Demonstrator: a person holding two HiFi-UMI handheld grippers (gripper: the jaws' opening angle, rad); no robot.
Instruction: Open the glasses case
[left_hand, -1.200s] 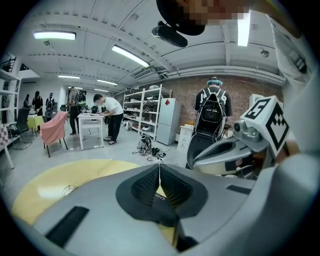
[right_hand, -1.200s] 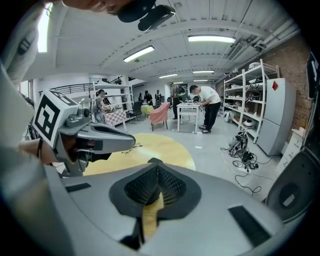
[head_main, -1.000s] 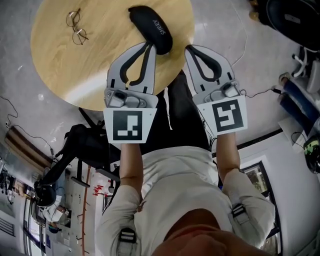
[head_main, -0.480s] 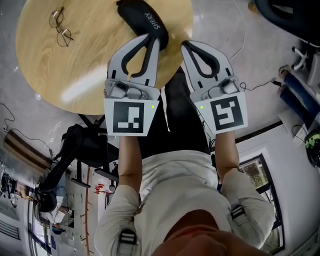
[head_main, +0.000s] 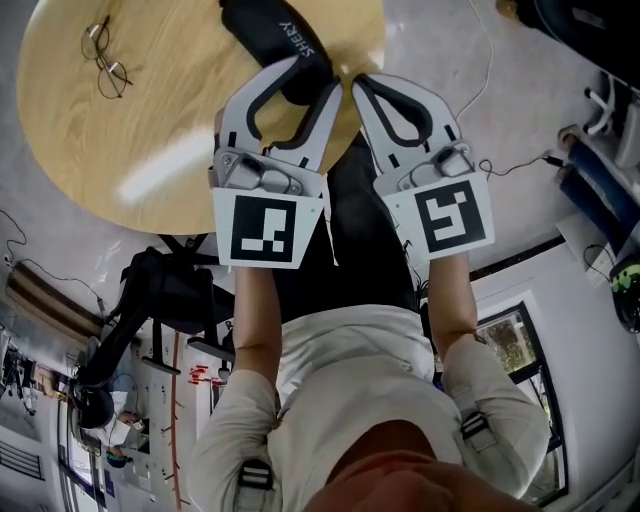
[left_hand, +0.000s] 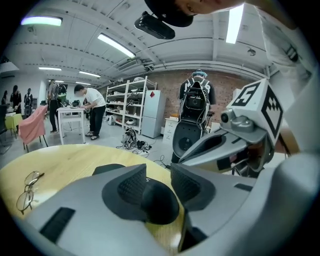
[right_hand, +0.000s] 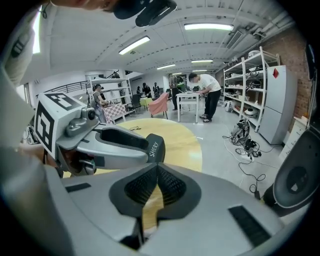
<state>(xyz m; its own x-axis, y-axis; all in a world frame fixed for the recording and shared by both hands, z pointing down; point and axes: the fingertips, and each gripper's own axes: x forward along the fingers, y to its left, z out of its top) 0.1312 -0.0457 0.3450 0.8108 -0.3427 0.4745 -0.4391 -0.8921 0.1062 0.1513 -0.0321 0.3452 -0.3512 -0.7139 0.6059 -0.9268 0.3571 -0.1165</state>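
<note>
1. Workshop room, per both gripper views: brick wall, shelves, strip lights, a few people well off in the bkgd, grey floor w/ cables.
2. Round light-wood counter (head_main: 150, 130): carries two things only. Its near edge runs just under both grippers.
3. Left gripper (head_main: 305, 82): jaws have just been opening and stand spread, w/ the near end of the glasses case (head_main: 262, 28) between them. Its own view shows the rounded black end in the gap betw. the ribbed pads, close against the left pad and w/ a sliver of gap on the other side. So it straddles the case and isn't clamped on it, as far as I can judge.
4. Right gripper (head_main: 357, 84): jaws pressed together, nothing betw. them. Tip sits just beside the case's near end, on its right, over the counter edge.
5. Key relation: case lies straight ahead of the left jaws. Its long axis runs away from the person, slanting a bit left in the head view, approx. in line w/ that gripper. Left is nearer by far, being already round it. Right would need to open and come in sideways to catch the lid. Prob. left pins the base and right lifts, but that's a guess.
6. Case itself: black, elongated, rounded ends, matte soft-looking skin, white "SHERY" print along the top. It's shut, and I can't make out a seam or opening edge from here.
7. Eyeglasses (head_main: 103, 55): thin wire frame, well apart from the case at the counter's far left.
</note>
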